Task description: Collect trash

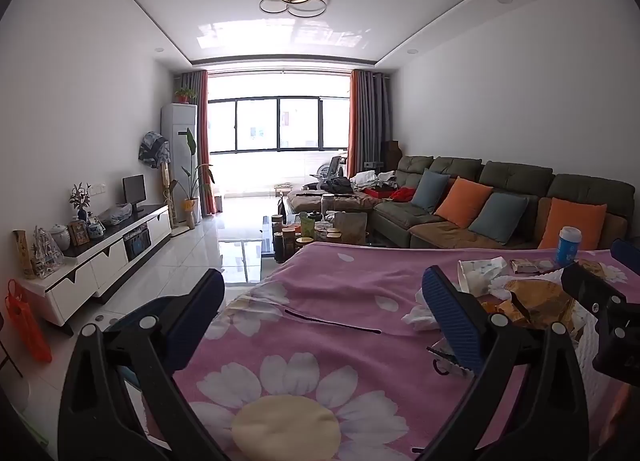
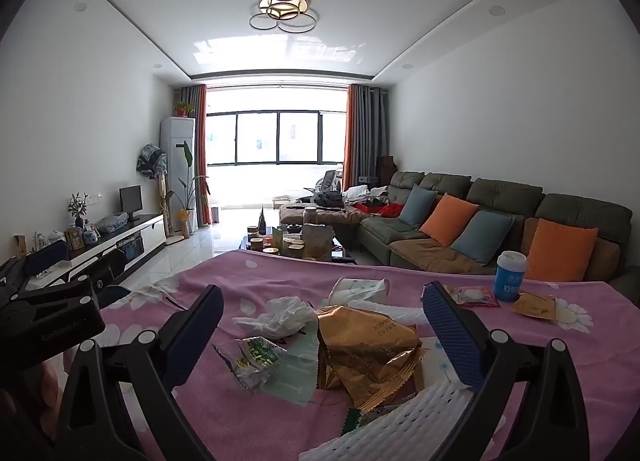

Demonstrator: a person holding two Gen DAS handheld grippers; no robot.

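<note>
My right gripper (image 2: 322,335) and left gripper (image 1: 324,319) hang wide open, empty. The gold wrapper (image 2: 366,357) lies between my right fingers (crinkly foil): closing high risks it slipping free.

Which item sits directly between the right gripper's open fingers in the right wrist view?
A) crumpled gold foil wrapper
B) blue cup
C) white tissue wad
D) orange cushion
A: the gold foil wrapper lies centred in the right gripper, while the blue cup stands farther back to the right.
</note>
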